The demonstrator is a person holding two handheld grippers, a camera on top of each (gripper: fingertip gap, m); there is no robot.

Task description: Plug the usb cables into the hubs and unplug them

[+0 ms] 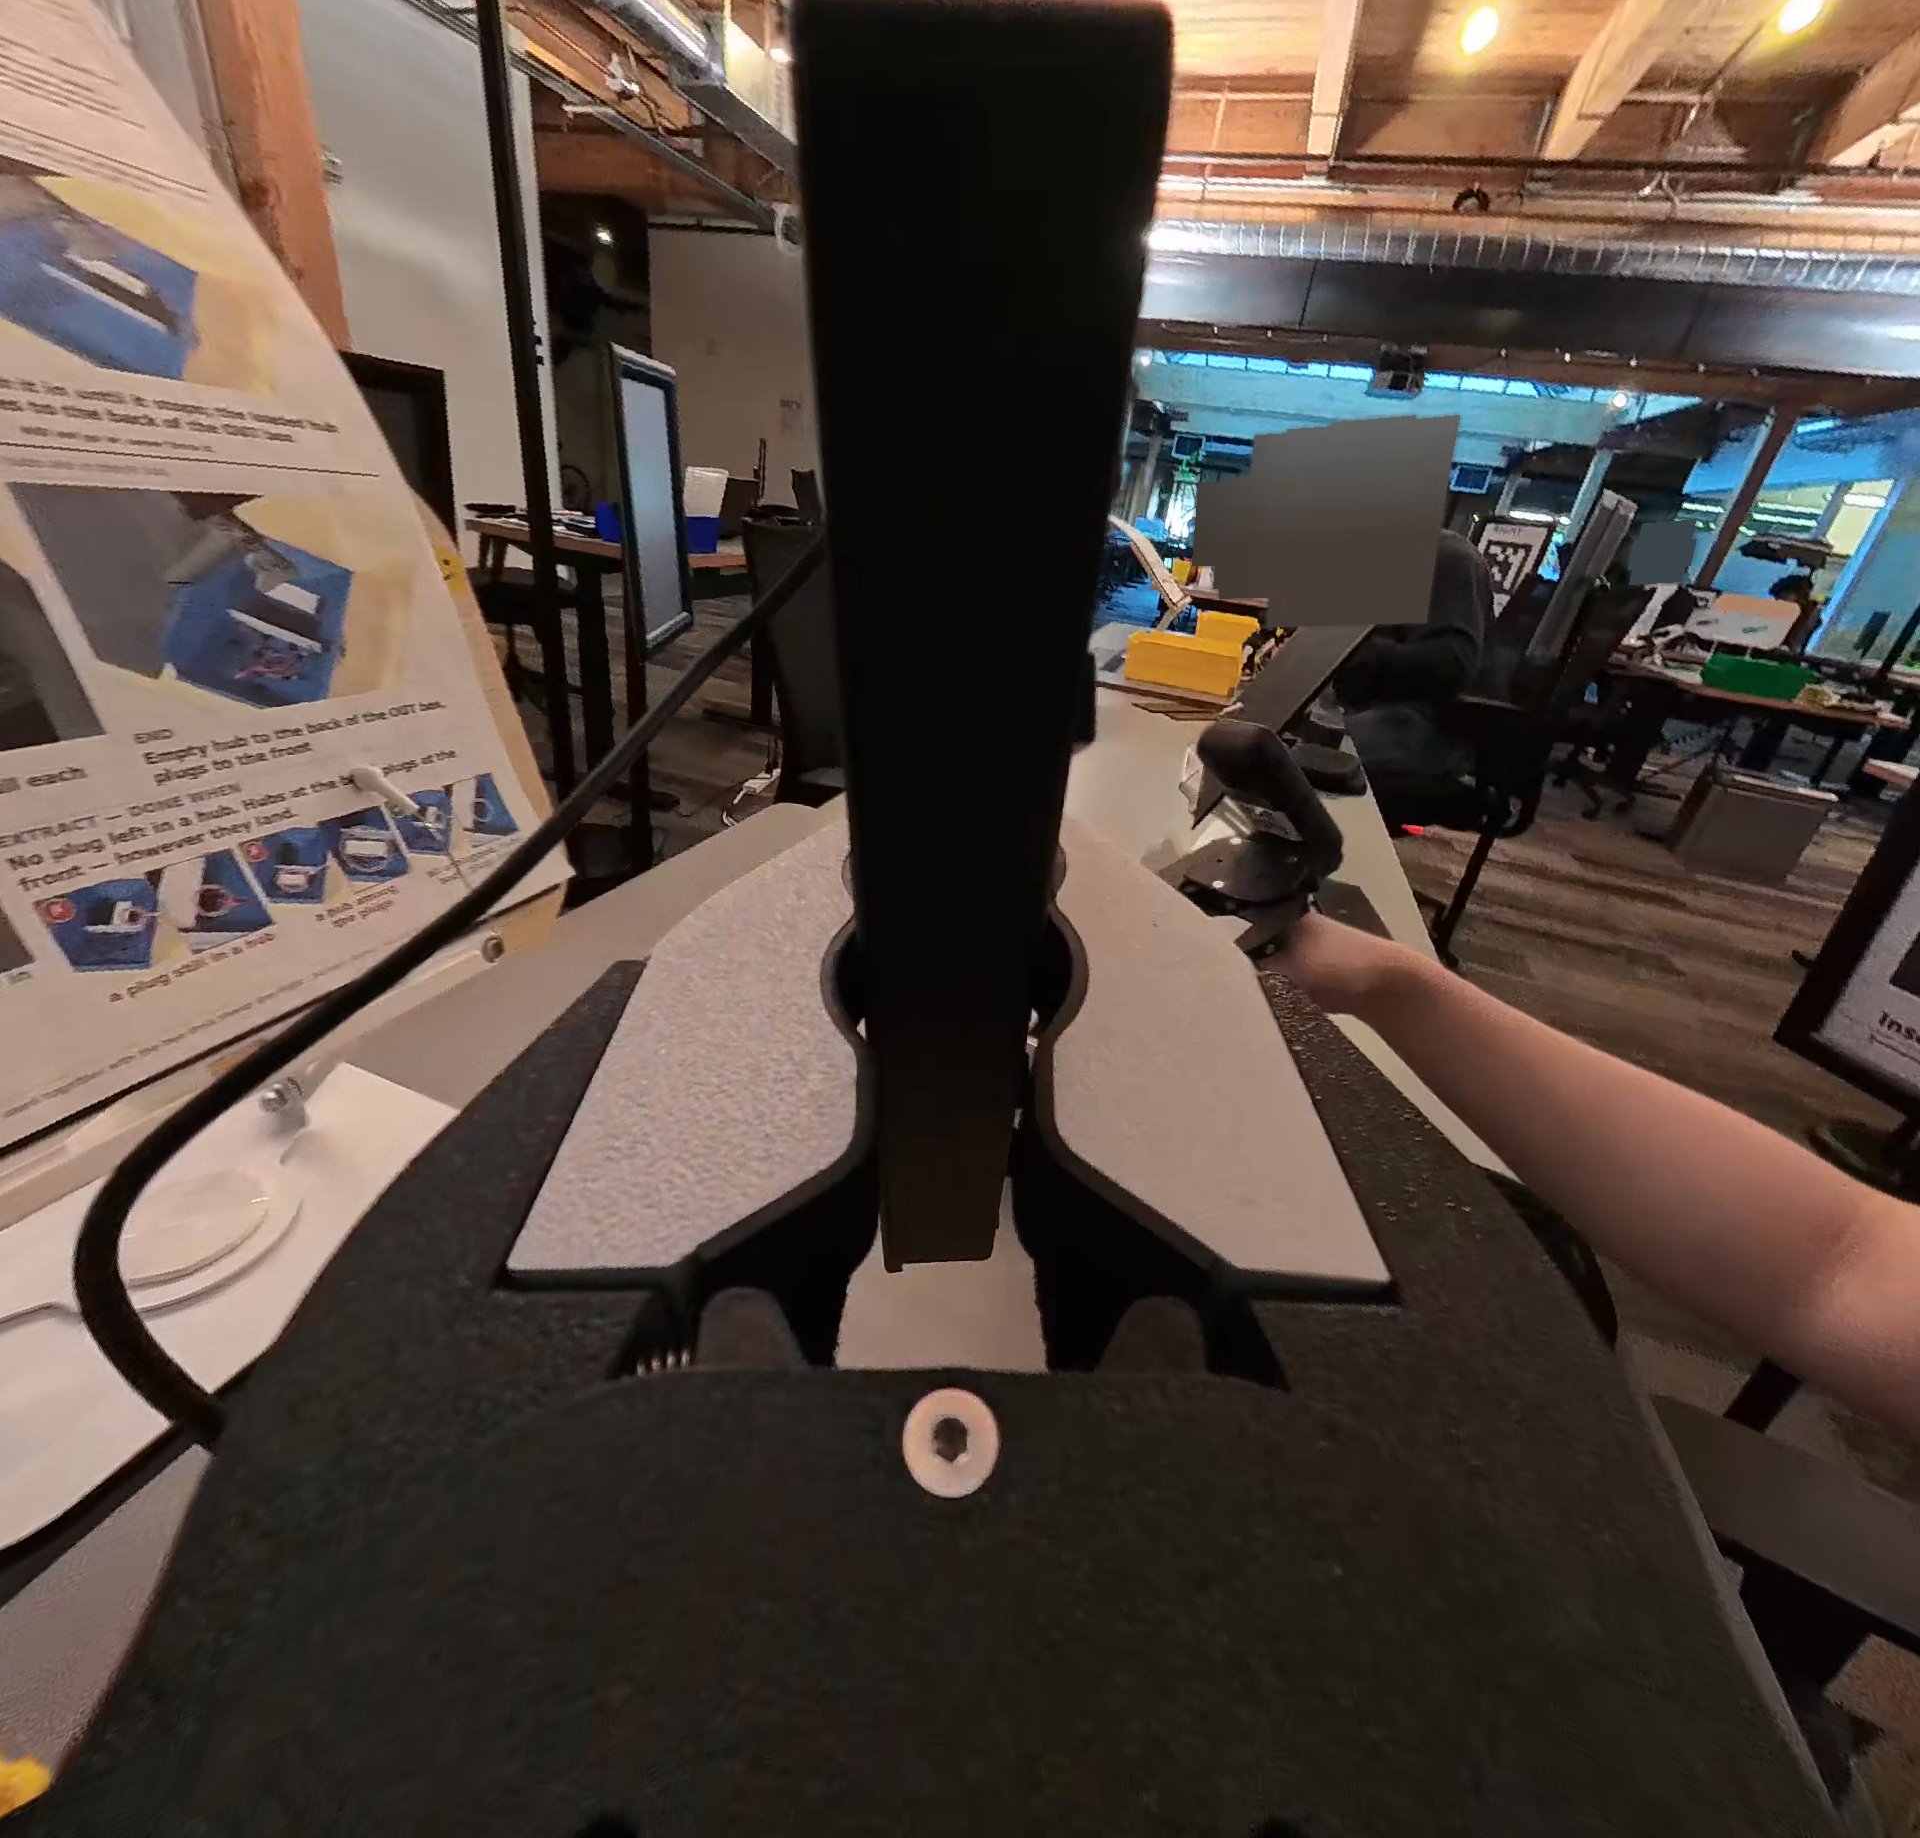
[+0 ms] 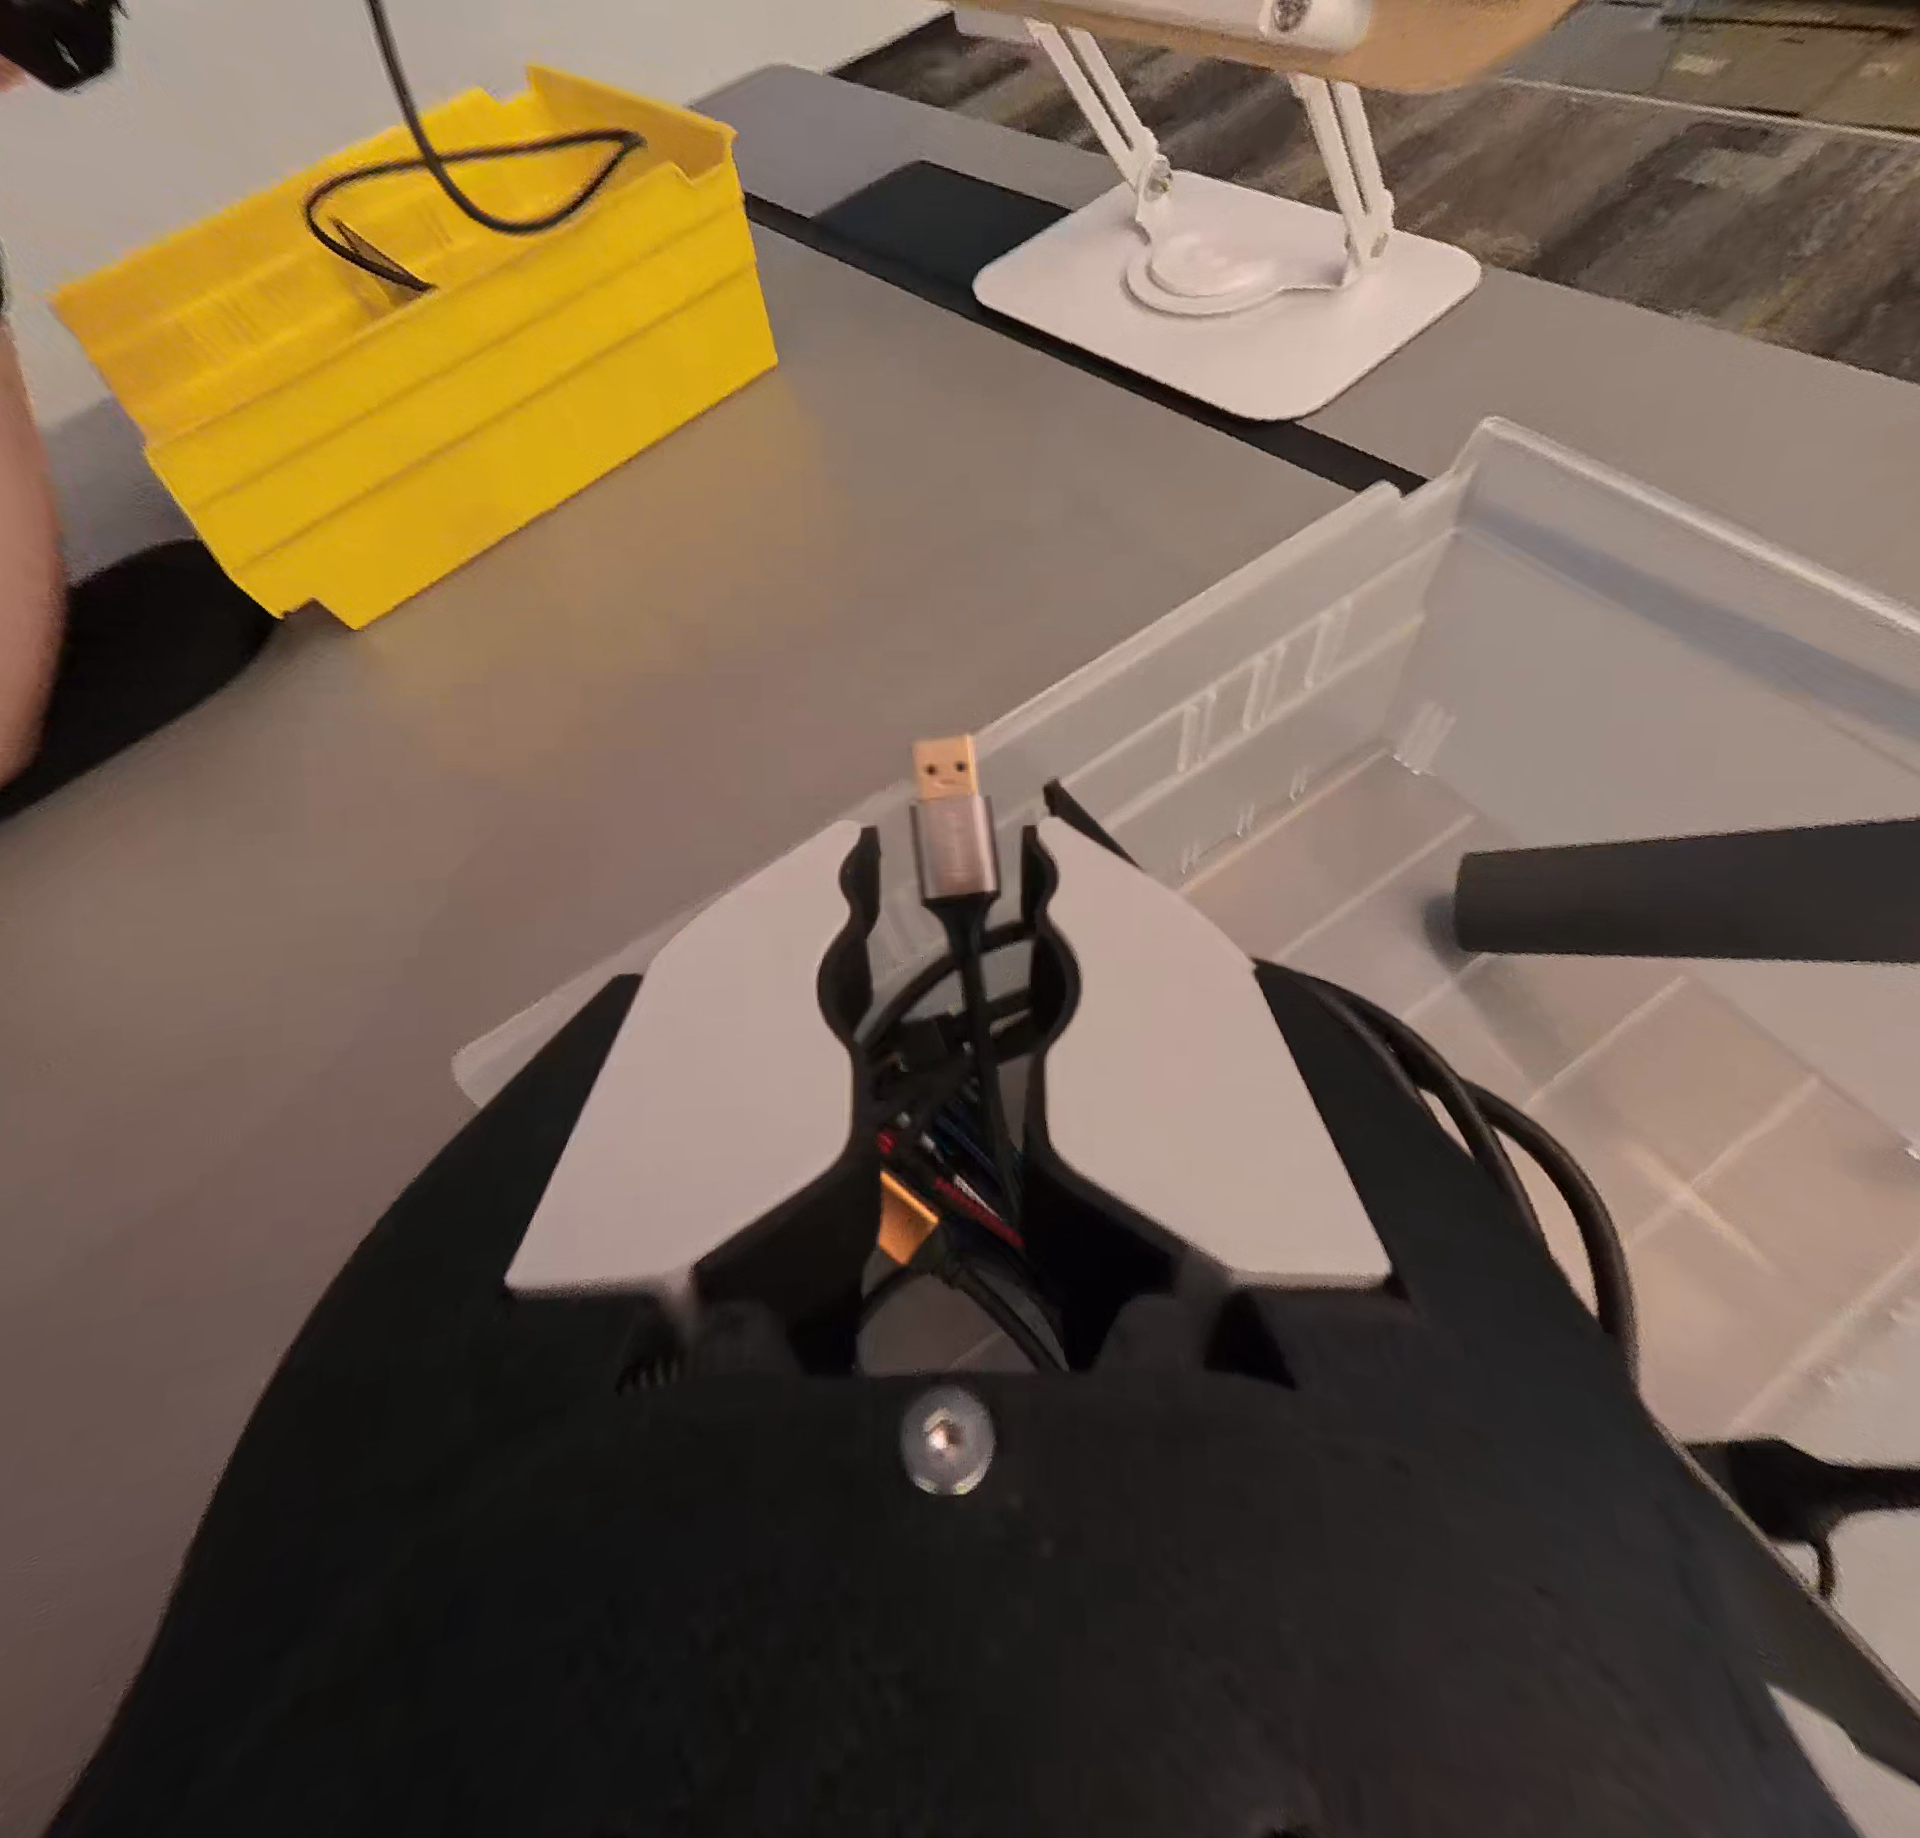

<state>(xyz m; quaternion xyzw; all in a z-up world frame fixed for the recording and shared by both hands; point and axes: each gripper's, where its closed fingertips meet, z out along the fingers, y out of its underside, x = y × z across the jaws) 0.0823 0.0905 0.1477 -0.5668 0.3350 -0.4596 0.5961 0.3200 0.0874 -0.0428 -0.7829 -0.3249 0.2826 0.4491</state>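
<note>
In the left wrist view my left gripper [image 1: 956, 838] is shut on a long black USB hub [image 1: 977, 438] and holds it upright and high, facing out into the room. The hub's black cable [image 1: 436, 936] trails down to the left. In the right wrist view my right gripper [image 2: 951, 843] is closed around a black USB cable; its grey plug [image 2: 951, 832] with a gold tip sticks out past the fingertips, over the near rim of a clear bin [image 2: 1558, 749]. More cables lie under the fingers. My right gripper also shows in the left wrist view [image 1: 1262, 853], on a bare forearm.
A yellow bin [image 2: 416, 417] stands on the grey table [image 2: 623, 749] at the left with a black cable looped in it. A white stand [image 2: 1226, 302] holds an instruction sheet [image 1: 208, 541]. A black bar [image 2: 1683, 895] crosses over the clear bin. Desks and seated people are far behind. Left tips to right tips: about 30 cm.
</note>
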